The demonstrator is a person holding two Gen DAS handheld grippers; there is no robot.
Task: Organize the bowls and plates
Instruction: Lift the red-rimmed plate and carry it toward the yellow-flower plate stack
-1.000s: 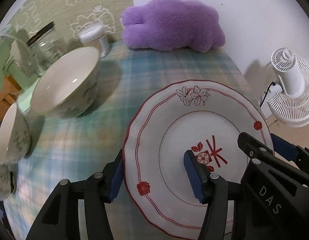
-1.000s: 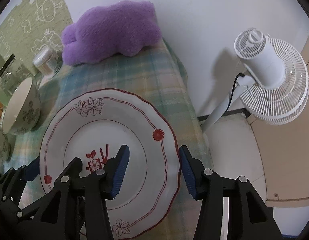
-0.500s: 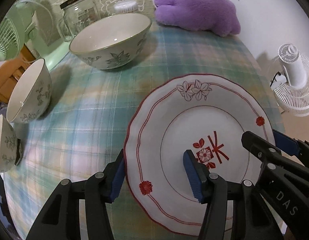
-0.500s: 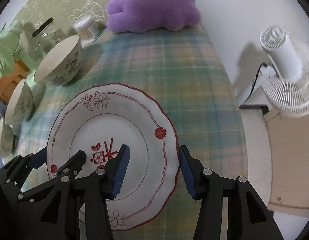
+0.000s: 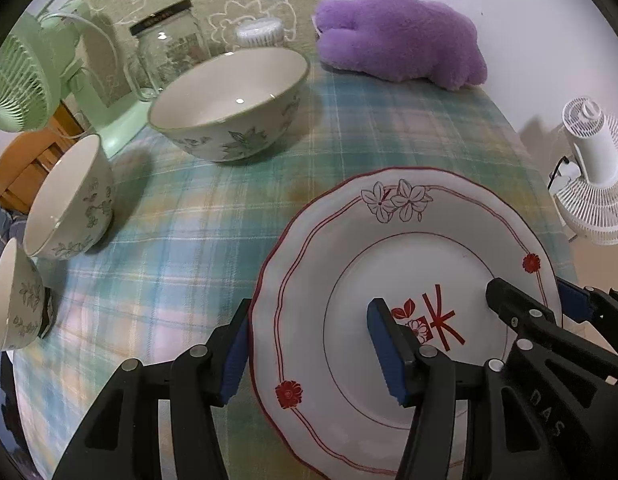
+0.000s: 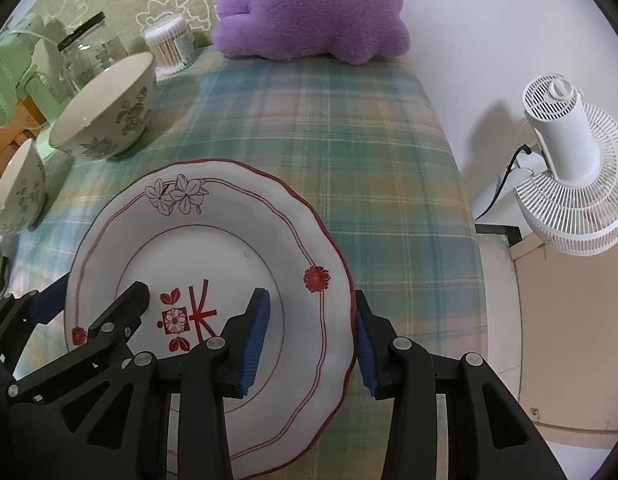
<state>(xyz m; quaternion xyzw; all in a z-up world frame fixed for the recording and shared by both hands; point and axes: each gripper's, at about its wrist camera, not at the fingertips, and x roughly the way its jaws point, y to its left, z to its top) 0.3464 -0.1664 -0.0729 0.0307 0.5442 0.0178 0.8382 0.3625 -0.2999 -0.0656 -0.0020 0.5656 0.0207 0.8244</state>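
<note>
Your right gripper (image 6: 309, 340) straddles the plate (image 6: 213, 280) rim at 3 o'clock; its jaws are closing, narrower than a second ago, one pad over the plate face and the other just outside the rim; contact is not yet evident. Your left gripper (image 5: 309, 352) straddles the rim at 9 o'clock, half spread and unchanged in width; whether its pads touch cannot be told. Both views have swung since a second ago, so more of the table (image 6: 369, 160) and the bowls now shows; the plate sits as before between the two tools, over the plaid cloth near its front right corner. Judgement: the right side is about to clamp; the left must follow before any lift.

Beyond the plate, at 10 o'clock, the large bowl (image 5: 233, 104) stands upright; two smaller bowls (image 5: 69, 200) line the left edge, well apart from the plate. Further back stand a jar (image 5: 169, 48), a green fan (image 5: 33, 80) and a purple plush (image 5: 401, 40); a white fan (image 6: 569, 168) stands off the table at 2 o'clock. The cloth between plate and large bowl is unobstructed.
</note>
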